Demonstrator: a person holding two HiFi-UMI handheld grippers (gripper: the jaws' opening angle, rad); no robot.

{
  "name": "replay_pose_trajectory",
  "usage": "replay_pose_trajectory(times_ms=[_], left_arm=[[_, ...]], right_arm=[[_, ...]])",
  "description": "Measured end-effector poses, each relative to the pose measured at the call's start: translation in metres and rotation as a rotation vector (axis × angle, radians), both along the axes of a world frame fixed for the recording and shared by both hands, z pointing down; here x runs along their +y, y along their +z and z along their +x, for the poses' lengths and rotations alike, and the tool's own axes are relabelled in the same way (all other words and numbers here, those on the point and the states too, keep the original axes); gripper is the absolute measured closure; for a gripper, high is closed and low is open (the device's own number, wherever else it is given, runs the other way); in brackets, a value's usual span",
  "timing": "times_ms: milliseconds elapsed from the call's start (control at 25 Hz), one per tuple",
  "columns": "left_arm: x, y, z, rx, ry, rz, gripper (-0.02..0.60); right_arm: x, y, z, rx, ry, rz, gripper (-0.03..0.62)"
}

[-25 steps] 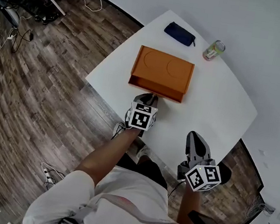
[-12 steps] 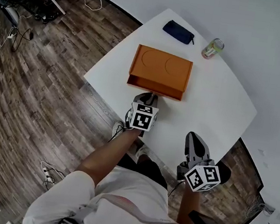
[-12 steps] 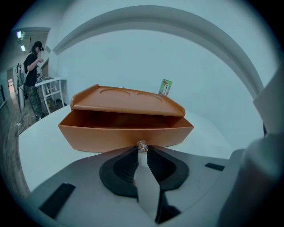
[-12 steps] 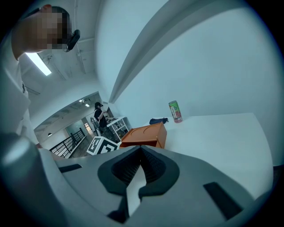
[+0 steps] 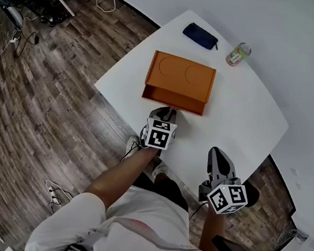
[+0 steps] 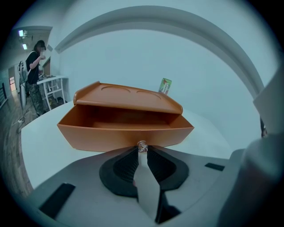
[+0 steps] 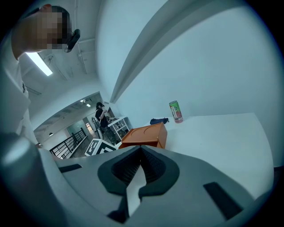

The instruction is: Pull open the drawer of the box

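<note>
On white square table (image 5: 246, 118), seen from the head view, largest to smallest.

Flat orange box (image 5: 182, 76) with two round recesses in its lid: sits toward the table's left edge, a short way back from the near edge.

Orange drawer (image 6: 120, 138) of that box: drawn partly out toward the near edge. Its cavity is open to the left gripper view, with the lid overhanging its rear.

Left gripper (image 5: 168, 112): over the near edge, tips at the middle of the drawer front.

Right gripper (image 5: 217, 154): near the near-right corner, well apart from the box. Jaws clenched together with nothing between them.

Dark blue zip pouch (image 5: 200, 37): lies by the far-left corner, beyond the box.

Green-and-pink drink can (image 5: 239, 55): upright at the far edge, to the right of the pouch.

Small clear knob (image 6: 142, 146) on the drawer front: pinched between the left gripper's jaw tips.
</note>
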State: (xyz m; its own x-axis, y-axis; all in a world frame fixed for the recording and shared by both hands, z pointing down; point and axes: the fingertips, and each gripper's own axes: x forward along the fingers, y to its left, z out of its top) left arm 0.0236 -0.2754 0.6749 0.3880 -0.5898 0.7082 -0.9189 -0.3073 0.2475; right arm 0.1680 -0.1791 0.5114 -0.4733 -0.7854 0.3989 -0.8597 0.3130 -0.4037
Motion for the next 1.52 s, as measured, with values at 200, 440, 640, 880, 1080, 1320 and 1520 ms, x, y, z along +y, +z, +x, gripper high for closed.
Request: replay_pose_trajectory(times_ms=[200, 440, 640, 880, 1080, 1320, 1520], left_arm=[[0.013, 0.001, 0.000, -0.002, -0.020, 0.000, 0.508], [0.035, 0.004, -0.003, 0.001, -0.027, -0.019, 0.508], [0.053, 0.002, -0.002, 0.000, -0.019, -0.028, 0.508], [0.065, 0.003, -0.005, 0.005, -0.027, -0.041, 0.508], [0.067, 0.002, -0.006, 0.006, -0.034, -0.044, 0.508], [0.066, 0.001, -0.004, 0.030, -0.015, -0.045, 0.508], [0.070, -0.010, -0.009, 0.061, 0.012, -0.029, 0.494]], right_arm=[[0.004, -0.001, 0.003, -0.001, -0.006, 0.003, 0.591], [0.008, -0.001, 0.000, -0.003, -0.024, 0.015, 0.591], [0.011, -0.006, 0.003, -0.004, -0.037, 0.020, 0.591], [0.012, -0.007, -0.003, -0.006, -0.058, 0.025, 0.591], [0.013, -0.010, -0.004, -0.008, -0.067, 0.029, 0.591], [0.014, -0.011, -0.004, -0.009, -0.068, 0.035, 0.591], [0.013, -0.016, -0.006, -0.013, -0.072, 0.049, 0.591]])
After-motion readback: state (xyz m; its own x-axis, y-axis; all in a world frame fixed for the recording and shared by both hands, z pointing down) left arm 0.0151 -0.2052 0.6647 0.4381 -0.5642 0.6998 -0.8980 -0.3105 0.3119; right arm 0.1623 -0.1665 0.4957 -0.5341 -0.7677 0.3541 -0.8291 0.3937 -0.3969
